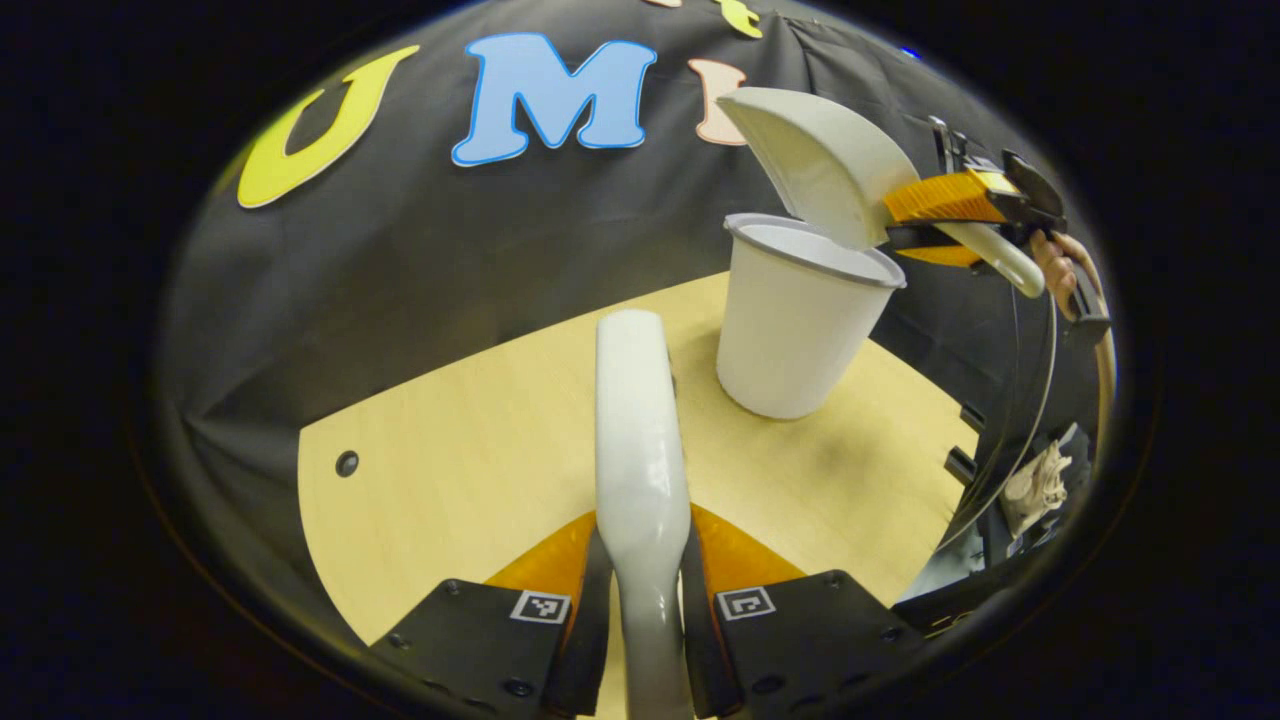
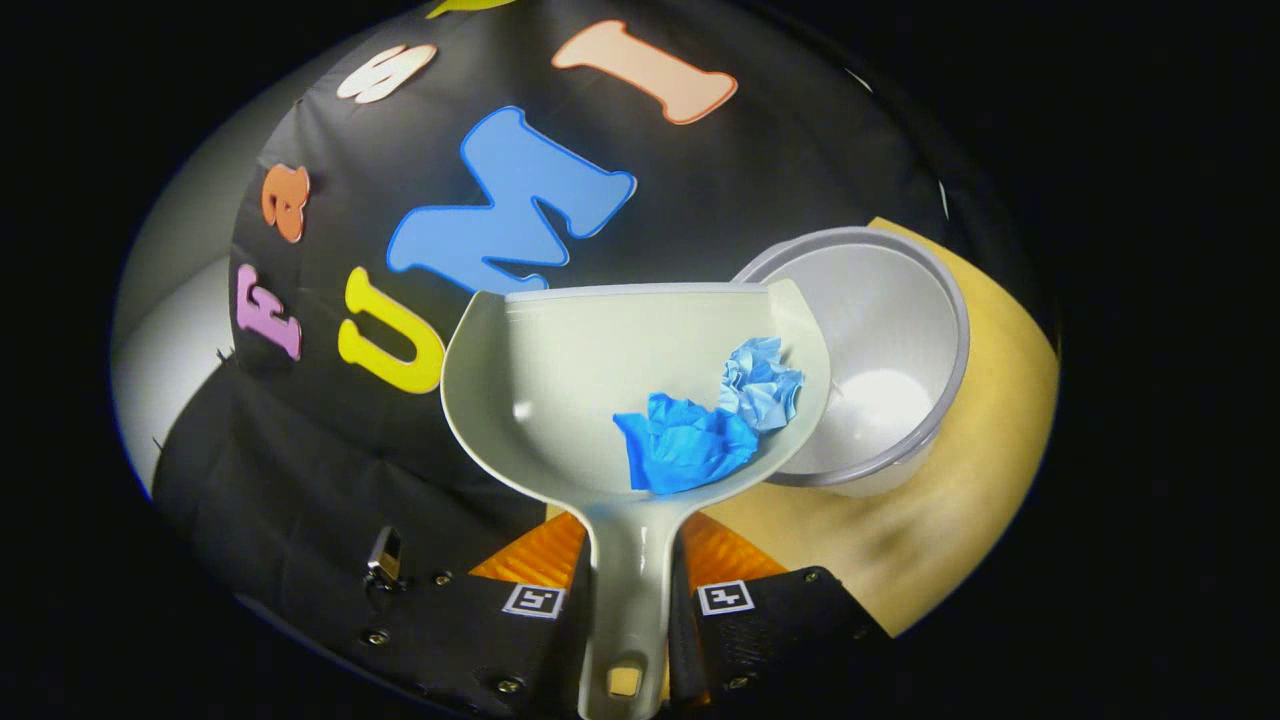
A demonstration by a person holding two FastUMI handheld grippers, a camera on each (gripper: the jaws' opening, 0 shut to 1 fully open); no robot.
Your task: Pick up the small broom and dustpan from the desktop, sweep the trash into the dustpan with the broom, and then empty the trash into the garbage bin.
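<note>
My left gripper [image 1: 643, 540] is shut on the white broom handle [image 1: 638, 420], which points forward over the wooden table [image 1: 450, 470]; the bristles are hidden. The white garbage bin [image 1: 800, 320] stands upright on the table's far right. Above it the white dustpan [image 1: 820, 160] tilts down over the bin's rim, held by the right gripper [image 1: 945, 215]. In the right gripper view, my right gripper [image 2: 625, 545] is shut on the dustpan's handle. The dustpan [image 2: 580, 370] holds crumpled blue trash [image 2: 700, 430] near its right edge. The bin [image 2: 880, 350] lies open just beyond that edge.
A small dark hole [image 1: 347, 463] marks the tabletop's left part. The table's curved edge meets the black cloth wall behind. A person's hand [image 1: 1055, 265] holds the right gripper. Pale clutter [image 1: 1040, 485] lies off the table's right side.
</note>
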